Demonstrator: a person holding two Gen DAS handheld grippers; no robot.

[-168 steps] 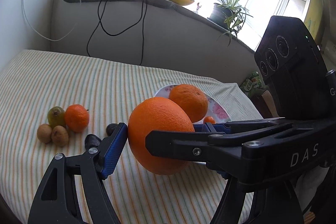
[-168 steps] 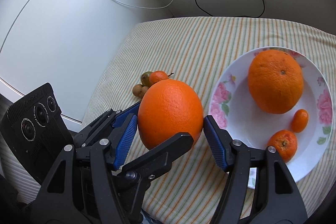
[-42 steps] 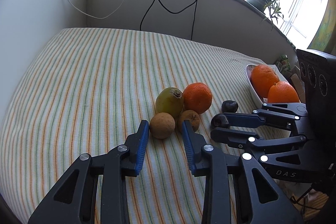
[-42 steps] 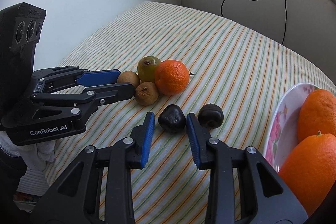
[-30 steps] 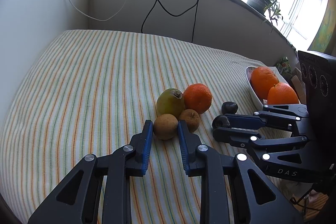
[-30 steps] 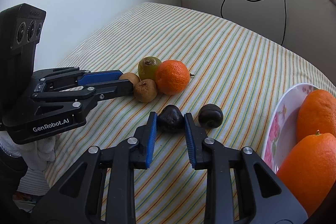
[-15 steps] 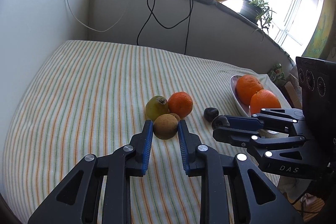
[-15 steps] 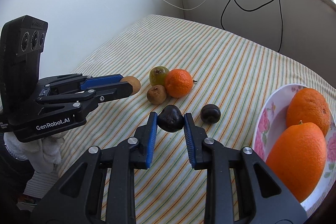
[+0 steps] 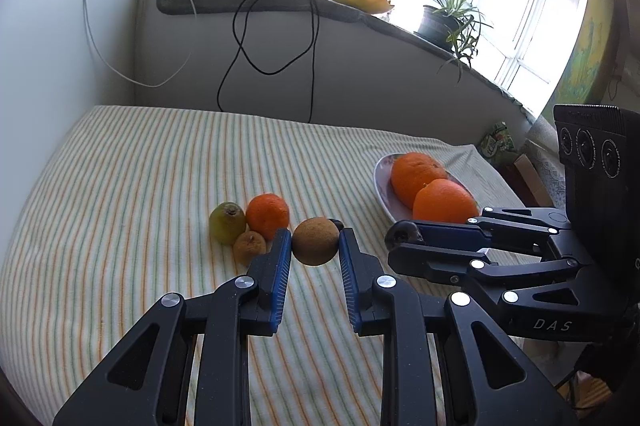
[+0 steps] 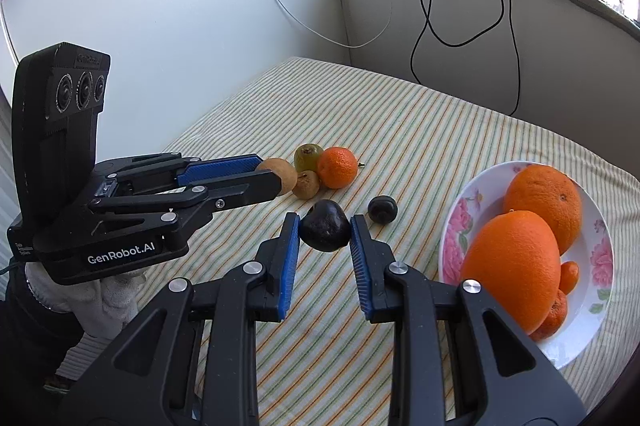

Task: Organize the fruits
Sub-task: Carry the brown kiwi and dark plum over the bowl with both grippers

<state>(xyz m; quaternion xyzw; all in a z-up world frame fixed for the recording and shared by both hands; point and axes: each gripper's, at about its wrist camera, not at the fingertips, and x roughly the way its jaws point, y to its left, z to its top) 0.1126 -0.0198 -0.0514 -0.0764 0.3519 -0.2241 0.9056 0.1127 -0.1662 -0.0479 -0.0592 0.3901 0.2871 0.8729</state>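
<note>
My left gripper is shut on a round brown fruit and holds it above the striped cloth; it also shows in the right wrist view. My right gripper is shut on a dark plum, lifted off the cloth. A flowered white plate at the right holds two big oranges and small tangerines. On the cloth lie a green fruit, a tangerine, a small brown fruit and a second dark plum.
The striped cloth covers the table. White walls stand at the left and back. Black cables hang from a sill with a potted plant. The table's right edge lies just past the plate.
Both grippers have risen and drawn back with their fruits. The left one has carried the brown fruit to the right, away from the fruit cluster; the plate shows more fully in the right view.
</note>
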